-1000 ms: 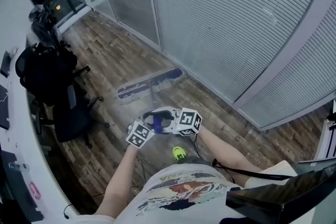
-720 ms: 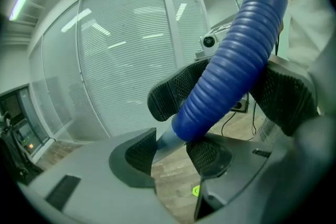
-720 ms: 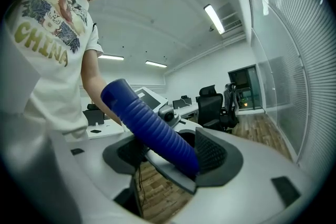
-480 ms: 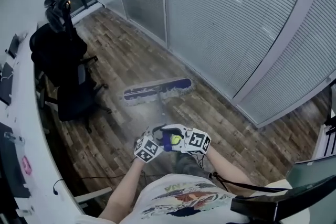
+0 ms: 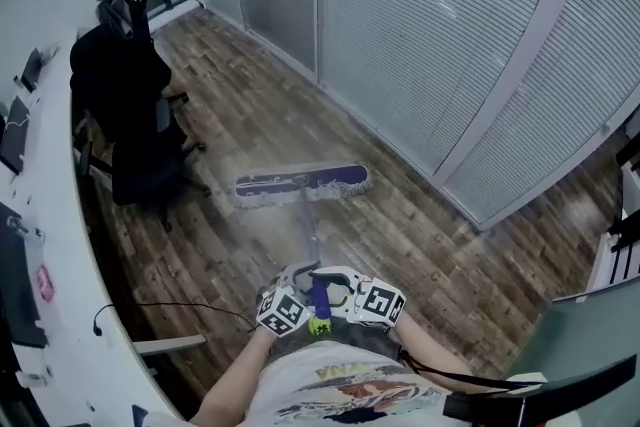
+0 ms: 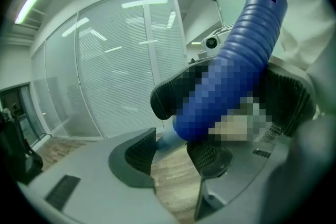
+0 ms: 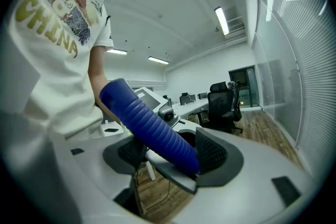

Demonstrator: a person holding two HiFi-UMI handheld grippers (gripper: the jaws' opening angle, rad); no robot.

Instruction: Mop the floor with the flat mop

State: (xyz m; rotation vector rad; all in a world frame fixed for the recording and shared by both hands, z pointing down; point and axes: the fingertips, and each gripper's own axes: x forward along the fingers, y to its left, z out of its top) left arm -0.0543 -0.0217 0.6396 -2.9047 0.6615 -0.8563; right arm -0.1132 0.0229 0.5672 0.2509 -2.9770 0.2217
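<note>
Left gripper [image 6: 170, 152] and right gripper [image 7: 168, 153] both clamp the handle [image 5: 319, 295], bottom centre, left nearer the mop head [image 5: 302, 182]. Handle runs up-frame; head lies crosswise on the floor [image 5: 420, 245], mid-frame.

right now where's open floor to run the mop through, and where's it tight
Free: the wood floor strip between the black chairs and the glass wall, beyond the mop head; also the patch right of the mop toward the glass corner. Crowded: the left side, chairs beside the white desk, a cable on the floor.
</note>
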